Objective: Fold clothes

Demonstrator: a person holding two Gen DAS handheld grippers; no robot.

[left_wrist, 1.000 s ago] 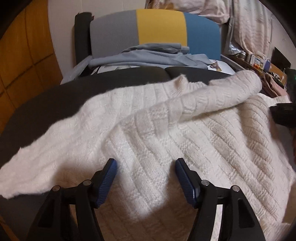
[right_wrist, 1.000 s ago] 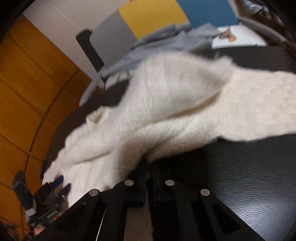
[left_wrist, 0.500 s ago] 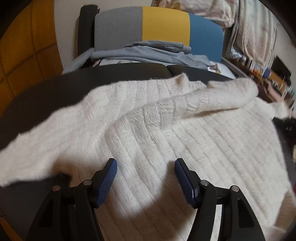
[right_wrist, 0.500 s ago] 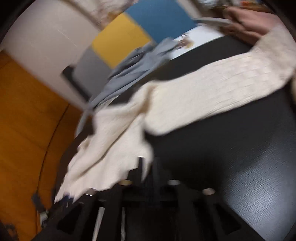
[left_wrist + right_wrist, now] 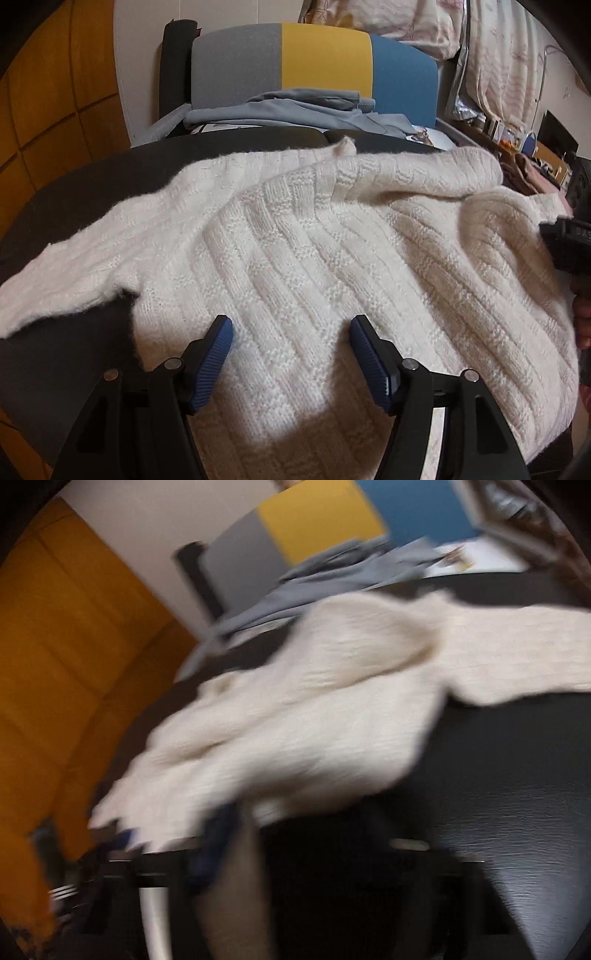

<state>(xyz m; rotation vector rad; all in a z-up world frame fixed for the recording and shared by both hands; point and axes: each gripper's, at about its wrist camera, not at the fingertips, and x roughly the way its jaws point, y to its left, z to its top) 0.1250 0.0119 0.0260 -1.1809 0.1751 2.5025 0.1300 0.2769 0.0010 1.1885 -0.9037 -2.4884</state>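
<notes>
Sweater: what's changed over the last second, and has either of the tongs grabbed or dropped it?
The left tongs have stayed open above the white sweater, holding nothing. The sweater's left sleeve now lies further out across the black table. The right wrist view went from tongs shut on a sweater fold to heavy blur, so the right tongs' hold cannot be told now. The grey garment on the chair hasn't moved.

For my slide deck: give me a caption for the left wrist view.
Open left gripper above a cream knit sweater spread on a dark table, grey clothes piled behind.
</notes>
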